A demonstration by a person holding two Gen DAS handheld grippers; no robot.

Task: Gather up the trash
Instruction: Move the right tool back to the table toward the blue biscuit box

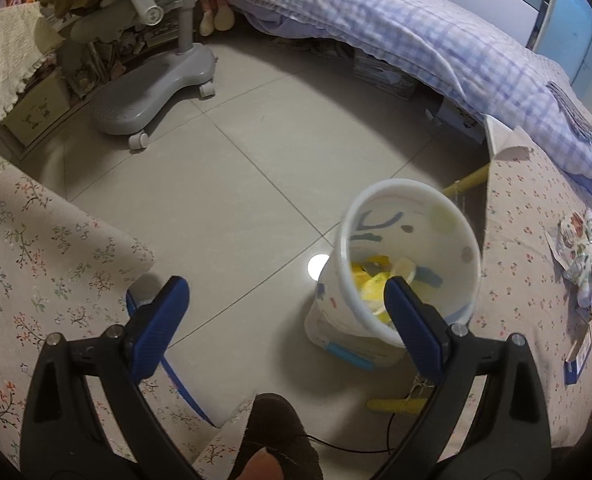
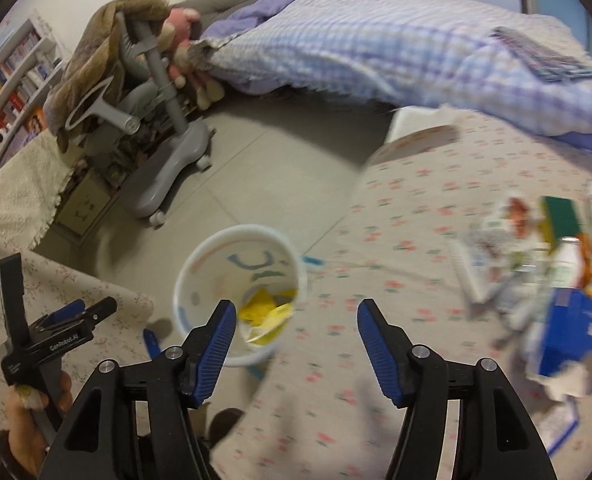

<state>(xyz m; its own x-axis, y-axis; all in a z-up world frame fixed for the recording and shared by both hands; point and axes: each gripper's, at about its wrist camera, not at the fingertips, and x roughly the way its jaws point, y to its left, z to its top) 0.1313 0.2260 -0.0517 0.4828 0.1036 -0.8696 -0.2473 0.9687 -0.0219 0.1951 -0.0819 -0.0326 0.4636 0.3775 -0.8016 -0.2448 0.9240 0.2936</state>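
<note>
The bin [image 1: 406, 276] stands on the tiled floor [image 1: 255, 160], in the gap between two tables draped in floral cloth [image 1: 47, 248]. It is a white bucket with its long axis near upright and its mouth facing up, leaning slightly toward the camera in both views. In the left wrist view it sits at about 4 o'clock from centre; in the right wrist view it is just below centre, at about 7 o'clock. Yellow wrappers [image 2: 265, 314] lie crumpled at its bottom. A blue scribble marks the inner wall, and the outer wall bears coloured patches too small to read.

The left gripper [image 1: 285, 304] is spread wide with nothing between its pads — its right pad overlaps the bin's near rim in the picture, though whether it touches I cannot tell. The right gripper [image 2: 296, 334] is also parted and empty, its left pad in front of the bin's rim, its right pad over the cloth.

At 3 o'clock in the right wrist view lies a trash pile [image 2: 536, 280]: a blue box [image 2: 576, 340], a green-and-yellow packet, a white bottle, crumpled paper. All of it is smeared by blur, so labels and edges are lost. The left wrist view shows only its edge, cut off at the right border. A chair [image 1: 155, 80] and a bed [image 1: 416, 40] stand at 11 and 1 o'clock. A hand [image 2: 27, 432] at the lower left holds the other gripper's handle, partly cropped.
</note>
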